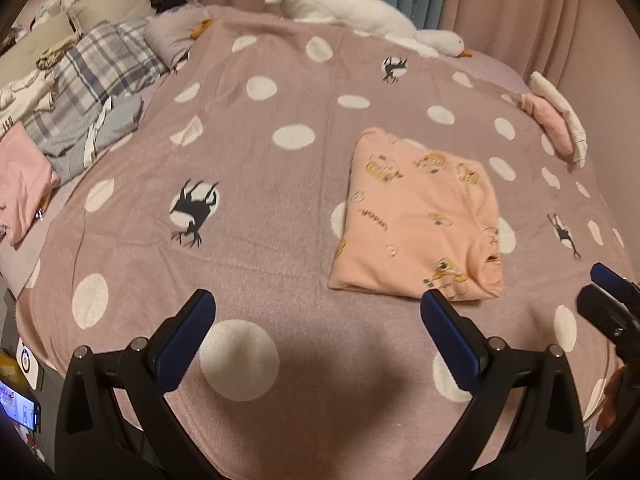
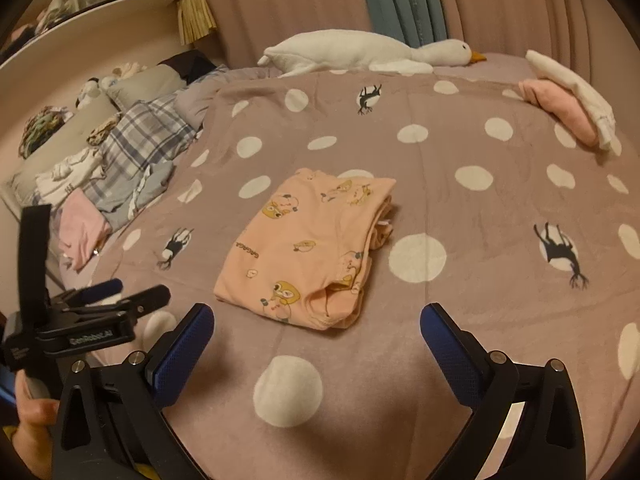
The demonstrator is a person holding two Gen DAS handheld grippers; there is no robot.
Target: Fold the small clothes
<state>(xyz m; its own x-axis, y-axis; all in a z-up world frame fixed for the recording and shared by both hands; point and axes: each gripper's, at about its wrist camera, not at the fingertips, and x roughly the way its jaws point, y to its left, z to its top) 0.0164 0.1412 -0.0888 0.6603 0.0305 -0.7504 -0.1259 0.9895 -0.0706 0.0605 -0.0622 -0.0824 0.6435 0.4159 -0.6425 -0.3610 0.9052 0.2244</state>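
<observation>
Both my tongs hang wide apart and empty above the bed: my left gripper and my right gripper, each with its blue pads spread. Just ahead of them the folded peach garment lies flat on the dotted mauve blanket, touching neither tong. Farther out, unfolded clothes are piled at the left edge, a folded stack sits far right, and a white goose plush lies along the far side.

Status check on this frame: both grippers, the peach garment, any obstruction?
Left gripper open, empty, above the blanket. Right gripper open, empty. Peach garment folded flat, untouched. Nothing between the grippers and it.
</observation>
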